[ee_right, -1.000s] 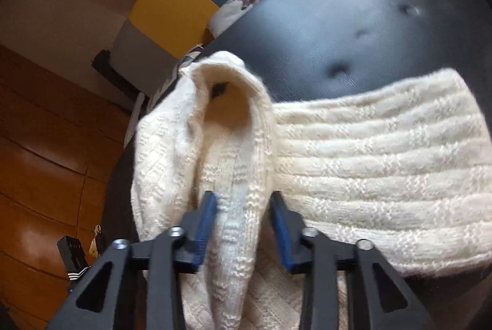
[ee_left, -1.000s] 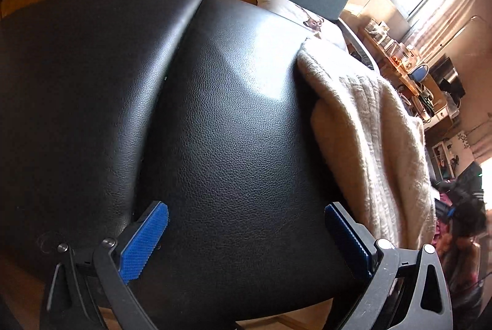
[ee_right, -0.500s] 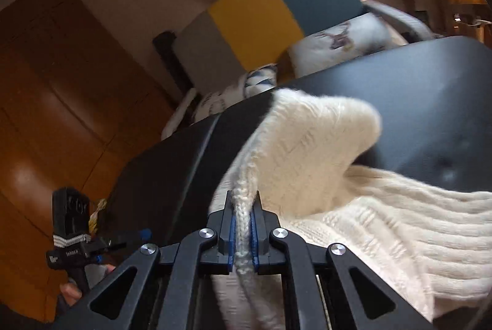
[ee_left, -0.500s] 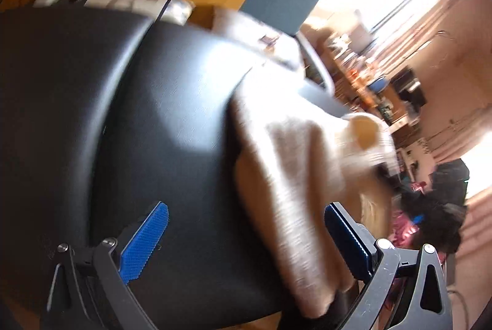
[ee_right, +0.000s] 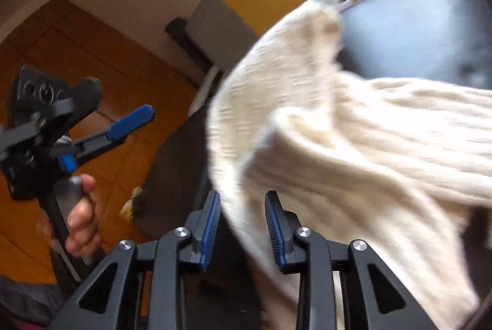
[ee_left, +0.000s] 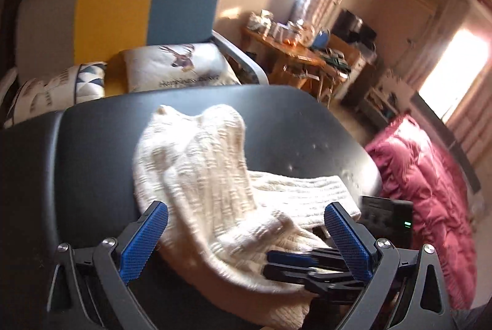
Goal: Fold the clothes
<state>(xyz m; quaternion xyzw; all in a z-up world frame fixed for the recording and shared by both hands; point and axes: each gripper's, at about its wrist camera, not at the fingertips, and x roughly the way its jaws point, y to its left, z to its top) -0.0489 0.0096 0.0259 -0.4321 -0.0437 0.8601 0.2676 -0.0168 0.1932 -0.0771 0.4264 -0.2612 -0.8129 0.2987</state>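
A sunlit living room with a black padded bench [ee_left: 92,151]. Nearest, my right gripper [ee_right: 243,225] stands apart around the cream sweater [ee_left: 203,176], and my left gripper [ee_left: 243,234] gapes empty. The sweater lies bunched mid-bench; I judge that loose fold could slump.

Cream cable-knit sweater [ee_left: 212,176] lies rumpled on the black padded bench [ee_left: 92,151], approx mid-surface; one part is raised into a humped fold twd the bench's far edge, a flat ribbed strip runs to the bench's right end, near edge hangs over the bench's front side
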